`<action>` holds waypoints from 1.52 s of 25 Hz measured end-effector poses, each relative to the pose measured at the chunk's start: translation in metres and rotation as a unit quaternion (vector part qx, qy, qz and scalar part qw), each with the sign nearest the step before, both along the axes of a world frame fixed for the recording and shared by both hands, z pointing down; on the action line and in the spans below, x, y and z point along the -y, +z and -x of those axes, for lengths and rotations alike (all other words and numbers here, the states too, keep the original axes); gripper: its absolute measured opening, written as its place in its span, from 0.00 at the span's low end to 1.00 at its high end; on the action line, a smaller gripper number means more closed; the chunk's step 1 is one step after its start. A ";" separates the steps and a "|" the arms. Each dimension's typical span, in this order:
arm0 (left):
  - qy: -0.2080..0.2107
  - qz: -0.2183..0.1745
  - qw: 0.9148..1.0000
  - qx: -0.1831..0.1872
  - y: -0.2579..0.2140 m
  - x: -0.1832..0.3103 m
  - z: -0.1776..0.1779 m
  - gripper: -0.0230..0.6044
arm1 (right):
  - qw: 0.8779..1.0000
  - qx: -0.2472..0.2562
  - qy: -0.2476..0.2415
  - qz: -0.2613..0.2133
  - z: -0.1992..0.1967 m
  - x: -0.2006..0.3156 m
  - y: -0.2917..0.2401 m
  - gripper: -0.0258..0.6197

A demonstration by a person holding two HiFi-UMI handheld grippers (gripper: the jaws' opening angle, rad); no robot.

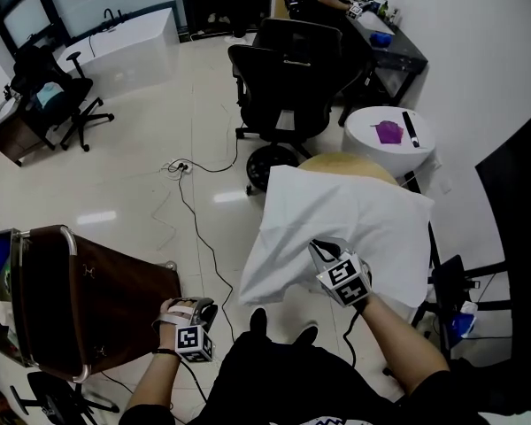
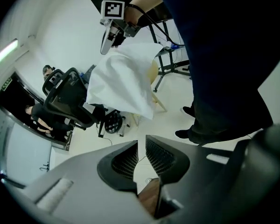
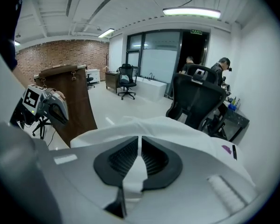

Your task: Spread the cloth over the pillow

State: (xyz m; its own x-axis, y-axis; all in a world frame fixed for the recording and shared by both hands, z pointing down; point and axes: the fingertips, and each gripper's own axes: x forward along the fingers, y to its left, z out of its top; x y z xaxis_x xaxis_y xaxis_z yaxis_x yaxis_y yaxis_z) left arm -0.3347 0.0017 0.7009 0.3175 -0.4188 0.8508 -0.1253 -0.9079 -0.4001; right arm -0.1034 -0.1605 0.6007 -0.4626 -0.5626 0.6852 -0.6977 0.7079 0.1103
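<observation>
The white cloth (image 1: pixel 336 224) lies over the tan pillow (image 1: pixel 350 162), but not all the way. The far end of the pillow peeks out bare, and on the left side the cloth hangs down low past the edge. The right hand-held gripper (image 1: pixel 323 253) is closed on the near edge of the cloth, with a fold pinched between its 2 jaws. The left hand-held gripper (image 2: pixel 141 143) has its jaws a tiny bit apart with nothing in them. It hangs well away from the cloth, near the big brown board (image 1: pixel 80 290). So only 1 hand has the cloth. If the right one tugs by itself, I think the cloth will slip toward it and bunch up, and the bare end of the pillow will get bigger, not smaller. A hard tug may also drag the pillow along and tip it off what it rests on. The low side pulls down, so if the grip lets go too soon the whole cloth may slide to the floor (image 1: pixel 142 166). The left one has to come across to catch the other edge, and on the way it may bump the brown board.
</observation>
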 end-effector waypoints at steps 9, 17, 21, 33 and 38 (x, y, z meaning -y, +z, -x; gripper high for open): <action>-0.091 0.078 0.981 -0.152 -0.014 0.108 -0.013 0.11 | 1.000 0.021 -0.003 -0.009 0.022 0.004 -0.017 0.09; -0.062 0.266 0.943 -0.192 0.014 0.110 -0.081 0.32 | 0.997 0.034 -0.061 -0.027 0.027 0.009 -0.034 0.09; -0.089 0.328 0.915 -0.215 0.018 0.102 -0.096 0.37 | 0.995 0.048 -0.083 -0.036 0.023 0.009 -0.043 0.09; -0.099 0.219 0.953 -0.185 -0.048 0.110 -0.094 0.04 | 0.992 0.075 -0.086 -0.048 0.000 0.012 -0.051 0.09; -0.050 0.133 0.972 -0.187 -0.125 0.120 -0.132 0.04 | 0.991 0.089 -0.079 -0.062 -0.002 0.018 -0.070 0.09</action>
State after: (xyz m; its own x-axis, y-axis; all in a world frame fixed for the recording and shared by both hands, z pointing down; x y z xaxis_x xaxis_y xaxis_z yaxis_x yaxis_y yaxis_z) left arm -0.2027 -0.1178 0.5754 0.5949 -0.2449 0.7656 -0.3101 -0.9486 -0.0624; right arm -0.1014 -0.1785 0.5303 -0.6584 -0.5485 0.5155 -0.5961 0.7981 0.0877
